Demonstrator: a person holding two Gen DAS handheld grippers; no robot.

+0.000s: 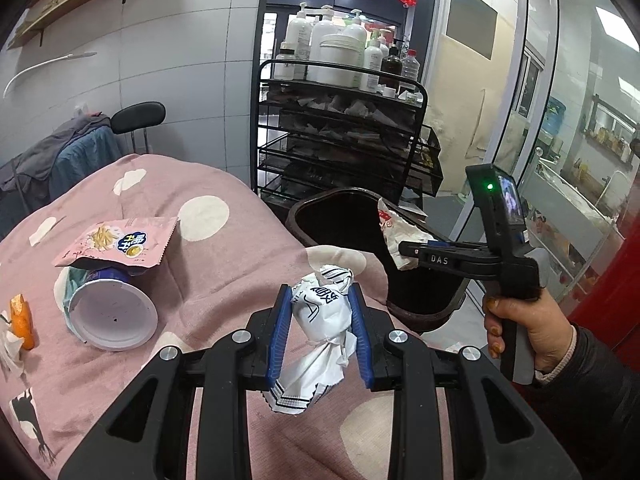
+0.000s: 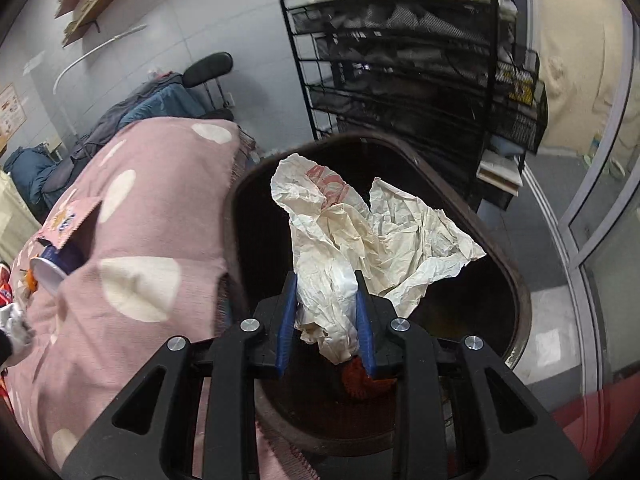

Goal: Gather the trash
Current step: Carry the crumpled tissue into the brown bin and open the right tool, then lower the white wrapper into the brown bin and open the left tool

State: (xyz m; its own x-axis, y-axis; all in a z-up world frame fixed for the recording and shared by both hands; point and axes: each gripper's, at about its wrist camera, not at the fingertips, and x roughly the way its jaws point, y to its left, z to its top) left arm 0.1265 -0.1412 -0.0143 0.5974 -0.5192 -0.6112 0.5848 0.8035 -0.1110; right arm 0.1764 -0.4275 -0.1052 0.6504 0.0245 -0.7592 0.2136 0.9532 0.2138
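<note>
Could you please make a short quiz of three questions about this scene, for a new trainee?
1. True or false: the right tongs hold the cream crumpled paper above the open brown bin.
2. What do the left tongs grip?
A. the orange peel
B. the white printed wrapper
C. the pink snack bag
3. Fill in: the white cup lies on its ____ on the pink blanket, partly under the pink snack bag.

Key: 1 true; 2 B; 3 side.
</note>
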